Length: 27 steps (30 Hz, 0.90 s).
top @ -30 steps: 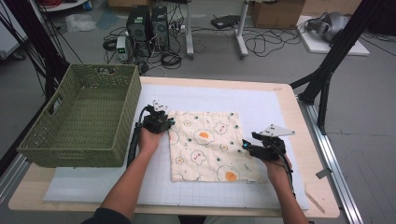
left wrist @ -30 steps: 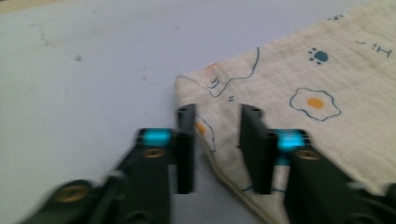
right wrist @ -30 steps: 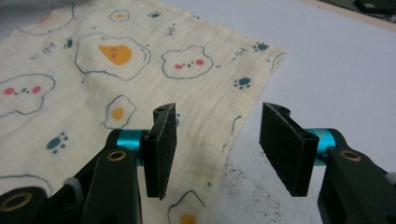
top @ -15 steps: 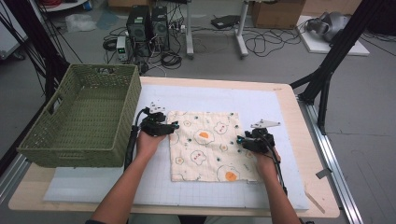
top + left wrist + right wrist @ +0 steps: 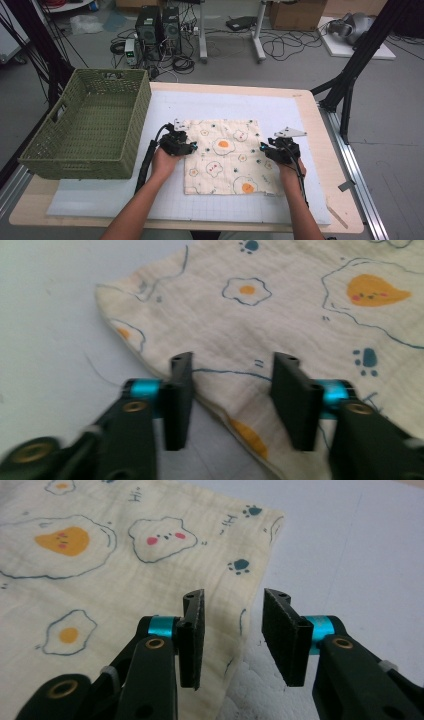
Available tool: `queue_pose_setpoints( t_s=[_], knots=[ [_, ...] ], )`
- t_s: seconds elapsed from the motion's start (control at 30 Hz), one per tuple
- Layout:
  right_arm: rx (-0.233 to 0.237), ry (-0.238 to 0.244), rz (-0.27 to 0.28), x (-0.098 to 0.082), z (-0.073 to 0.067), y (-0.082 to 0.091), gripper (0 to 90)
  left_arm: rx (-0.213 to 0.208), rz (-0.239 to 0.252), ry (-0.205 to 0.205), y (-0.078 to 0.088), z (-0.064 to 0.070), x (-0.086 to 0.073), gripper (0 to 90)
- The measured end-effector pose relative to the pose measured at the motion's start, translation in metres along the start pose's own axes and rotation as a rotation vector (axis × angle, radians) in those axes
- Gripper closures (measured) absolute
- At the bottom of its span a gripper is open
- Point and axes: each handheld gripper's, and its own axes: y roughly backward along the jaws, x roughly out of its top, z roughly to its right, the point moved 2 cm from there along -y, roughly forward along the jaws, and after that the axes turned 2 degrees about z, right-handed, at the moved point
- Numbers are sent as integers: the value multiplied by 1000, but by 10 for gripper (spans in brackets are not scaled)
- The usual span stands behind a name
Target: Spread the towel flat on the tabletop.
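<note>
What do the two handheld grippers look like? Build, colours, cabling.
Both are black. The left gripper and right gripper each have two flat black fingers with a bright blue metal collar behind each and brass-coloured pivot pins. A black cable trails from the left one; the right carries a grey three-cornered plate. Forearms are bare, no sleeves.

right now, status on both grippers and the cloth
Left gripper open, straddling the egg-print cloth left edge. Right gripper open over its right edge. Cloth flat on the mat, nothing in the way.

Two black hand-held grippers: left gripper, right gripper. Flat black ribbed fingers, turquoise metal collars, brass-coloured pivot screws. Grey three-cornered plate on the right one; black cables trailing. Forearms bare, no sleeves.
</note>
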Motion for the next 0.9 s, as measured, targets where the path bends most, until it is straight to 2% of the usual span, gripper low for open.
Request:
queue_pose_setpoints(
  t_s=[0.03, 0.07, 0.1, 0.13, 0.27, 0.33, 0.4, 0.43, 0.5, 0.53, 0.6, 0.67, 0.7, 0.77, 0.83, 0.87, 0.9],
  knots=[
    [3, 4, 6, 0, 0, 2, 593, 12, 0, -32, -1, 2, 1, 830],
    [8, 2, 8, 0, -1, 3, 588, 29, -2, -67, -2, 4, 1, 858],
    [8, 10, 10, 0, -2, 4, 588, 45, -3, -69, -2, 2, 2, 864],
    [9, 11, 14, -1, -3, 4, 588, 69, -4, -64, -2, -2, 3, 867],
    [23, 8, 21, -4, -4, 6, 585, 140, 17, 14, 2, -33, -1, 866],
    [39, -8, 25, -5, -5, 6, 572, 111, 35, 60, 3, -40, -4, 840],
    [56, -14, 25, -5, -6, 3, 544, 101, 55, 108, 5, -42, -5, 614],
    [67, -19, 23, -6, -8, 1, 527, 89, 66, 114, 7, -42, -5, 550],
    [82, -24, 17, -6, -13, -3, 517, 80, 76, 120, 11, -41, -5, 482],
    [94, -26, 10, -6, -16, -6, 518, 61, 80, 130, 13, -41, -5, 459],
    [103, -15, -14, -7, -20, -12, 550, 44, 80, 130, 16, -38, -4, 437],
    [115, -14, -42, -9, -21, -16, 629, 26, 95, 120, 20, -34, -2, 430],
    [126, -10, -40, -8, -20, -16, 729, 20, 95, 114, 21, -33, -1, 429],
    [102, 17, -50, -7, -20, -15, 865, 14, 95, 106, 24, -31, 0, 429],
    [24, 40, -62, -6, -19, -13, 864, 15, 106, 99, 27, -29, -2, 429],
    [6, 29, -63, -7, -17, -13, 849, 15, 110, 96, 28, -28, -4, 435],
    [7, 12, -60, -7, -16, -14, 829, 14, 105, 101, 29, -27, -6, 439]
  ],
)
